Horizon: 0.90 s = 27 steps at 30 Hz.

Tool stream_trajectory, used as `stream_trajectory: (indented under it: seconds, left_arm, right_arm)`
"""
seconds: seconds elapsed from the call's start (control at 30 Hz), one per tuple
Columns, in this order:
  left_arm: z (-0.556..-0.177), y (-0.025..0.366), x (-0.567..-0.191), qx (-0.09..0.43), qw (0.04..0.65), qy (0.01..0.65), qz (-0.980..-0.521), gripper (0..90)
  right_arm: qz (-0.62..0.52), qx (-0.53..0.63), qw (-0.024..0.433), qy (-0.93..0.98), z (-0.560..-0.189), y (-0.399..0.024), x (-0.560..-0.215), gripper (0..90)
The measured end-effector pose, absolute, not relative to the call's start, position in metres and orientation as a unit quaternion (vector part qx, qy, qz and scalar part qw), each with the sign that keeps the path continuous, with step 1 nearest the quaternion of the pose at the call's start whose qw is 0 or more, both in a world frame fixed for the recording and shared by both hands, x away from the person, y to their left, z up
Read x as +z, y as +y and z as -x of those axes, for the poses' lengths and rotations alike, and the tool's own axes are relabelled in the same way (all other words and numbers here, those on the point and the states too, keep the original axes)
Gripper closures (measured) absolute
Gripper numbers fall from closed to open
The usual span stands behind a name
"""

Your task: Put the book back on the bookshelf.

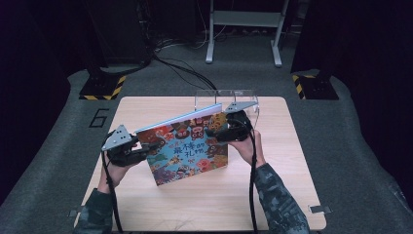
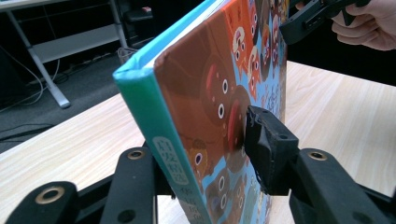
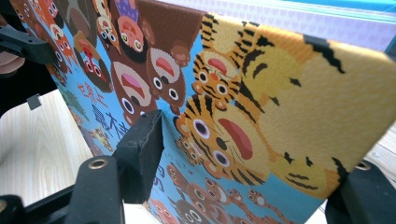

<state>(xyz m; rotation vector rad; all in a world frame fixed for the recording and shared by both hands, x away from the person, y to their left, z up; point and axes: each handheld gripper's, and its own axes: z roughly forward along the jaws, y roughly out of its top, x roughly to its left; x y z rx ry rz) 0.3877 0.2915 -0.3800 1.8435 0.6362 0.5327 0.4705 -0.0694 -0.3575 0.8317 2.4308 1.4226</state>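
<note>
Sleeves in camouflage [image 1: 277, 200] enter at the near edge of the wooden table [image 1: 146, 204]. Above its middle a picture book [image 1: 187, 146] stands tilted on its lower edge. The left gripper [image 1: 141, 148] pinches the book's spine corner, the right gripper [image 1: 219, 131] pinches its far right side. Beyond stands a clear plastic box [image 1: 229, 97].
</note>
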Motion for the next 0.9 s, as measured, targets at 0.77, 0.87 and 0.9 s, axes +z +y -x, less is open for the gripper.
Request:
stream_trajectory:
  seconds: [0.77,0.87,0.9]
  left_arm:
    - [-0.382,0.296,-0.377,0.202,0.540,0.236,-0.783,70.3]
    - [-0.382,0.296,-0.377,0.201,0.538,0.233,-0.785,70.8]
    - [-0.382,0.296,-0.376,0.200,0.537,0.233,-0.786,70.9]
  right_arm:
    - [-0.302,0.468,0.126,0.821,-0.472,-0.085,-0.360,31.1]
    - [-0.305,0.469,0.124,0.819,-0.474,-0.083,-0.361,29.0]
    - [-0.307,0.468,0.123,0.819,-0.475,-0.081,-0.362,28.5]
